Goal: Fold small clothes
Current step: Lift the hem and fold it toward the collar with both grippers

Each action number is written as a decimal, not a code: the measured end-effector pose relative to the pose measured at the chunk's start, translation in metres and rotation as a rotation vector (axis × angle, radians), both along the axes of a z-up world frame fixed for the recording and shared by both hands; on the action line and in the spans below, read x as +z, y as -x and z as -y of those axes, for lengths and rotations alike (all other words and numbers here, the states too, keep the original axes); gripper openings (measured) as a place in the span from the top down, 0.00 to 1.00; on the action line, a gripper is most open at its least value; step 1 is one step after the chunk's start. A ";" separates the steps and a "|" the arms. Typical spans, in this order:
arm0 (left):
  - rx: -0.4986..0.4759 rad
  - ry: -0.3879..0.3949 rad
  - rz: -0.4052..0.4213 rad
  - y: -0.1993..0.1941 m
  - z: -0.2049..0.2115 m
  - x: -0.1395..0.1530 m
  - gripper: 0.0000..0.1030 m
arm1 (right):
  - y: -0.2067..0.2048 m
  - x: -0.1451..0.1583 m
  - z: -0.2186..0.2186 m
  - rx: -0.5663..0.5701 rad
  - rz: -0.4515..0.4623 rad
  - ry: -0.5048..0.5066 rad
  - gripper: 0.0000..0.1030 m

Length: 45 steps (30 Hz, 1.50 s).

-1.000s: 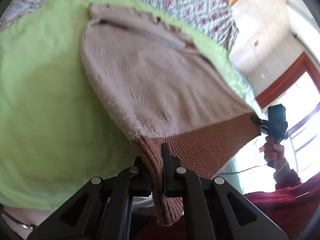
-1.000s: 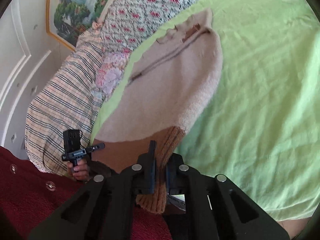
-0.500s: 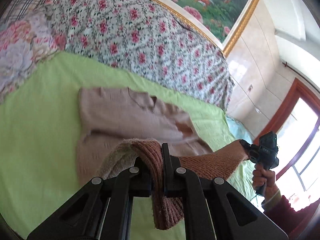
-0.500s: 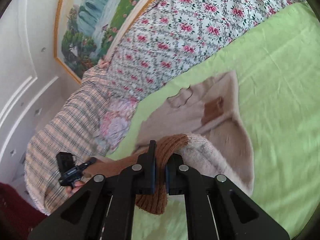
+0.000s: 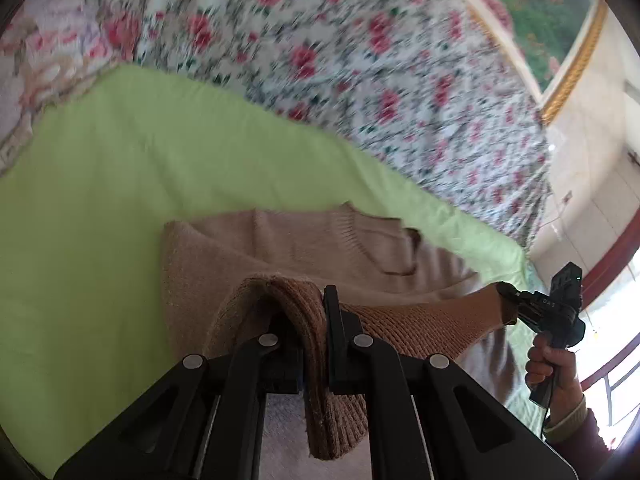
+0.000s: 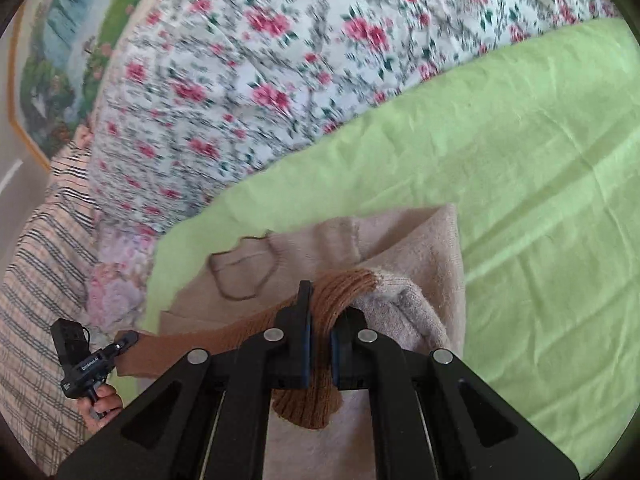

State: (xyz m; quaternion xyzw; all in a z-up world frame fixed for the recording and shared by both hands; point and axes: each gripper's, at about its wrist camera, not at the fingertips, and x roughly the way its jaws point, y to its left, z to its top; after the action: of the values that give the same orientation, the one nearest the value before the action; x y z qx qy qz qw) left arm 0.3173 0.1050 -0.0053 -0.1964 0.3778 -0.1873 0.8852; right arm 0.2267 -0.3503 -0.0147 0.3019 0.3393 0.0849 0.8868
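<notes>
A small beige knit sweater [image 5: 280, 240] with a brown ribbed hem [image 5: 420, 320] lies on the green sheet [image 5: 100, 200], its neckline toward the floral quilt. My left gripper [image 5: 316, 320] is shut on one corner of the brown hem, which hangs down between its fingers. My right gripper [image 6: 318, 320] is shut on the other corner of the hem [image 6: 332, 292]. The hem is stretched between both grippers and carried over the sweater's [image 6: 400, 240] upper part. Each gripper shows in the other's view: the right one [image 5: 508, 308] at the right edge, the left one [image 6: 124, 340] at the lower left.
A floral quilt [image 5: 360, 60] is bunched along the far side of the sheet [image 6: 540, 200]. A striped plaid blanket [image 6: 36, 280] lies at the left. A framed painting [image 5: 540, 20] hangs on the wall. A window with a red frame [image 5: 612, 272] is at the right.
Both grippers have carried the brown hem up and forward over the sweater toward its neckline. The sweater has gone from stretched out to doubled over, and the floral quilt now fills the upper view.
</notes>
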 end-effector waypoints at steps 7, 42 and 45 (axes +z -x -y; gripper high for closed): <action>0.014 0.049 -0.079 0.000 -0.003 -0.032 0.77 | 0.015 -0.021 0.006 -0.057 -0.021 -0.025 0.69; 0.131 -0.096 -0.096 -0.008 -0.021 -0.018 0.57 | 0.032 -0.005 -0.009 -0.107 -0.041 0.197 0.63; 0.120 -0.034 -0.079 0.039 -0.019 -0.016 0.57 | 0.062 -0.005 -0.025 -0.084 -0.026 0.164 0.59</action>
State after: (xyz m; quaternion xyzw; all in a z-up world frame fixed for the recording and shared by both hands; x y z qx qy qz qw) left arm 0.2784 0.1238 -0.0216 -0.2111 0.4032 -0.1194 0.8824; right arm 0.1649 -0.3250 -0.0196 0.2433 0.3438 0.0158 0.9068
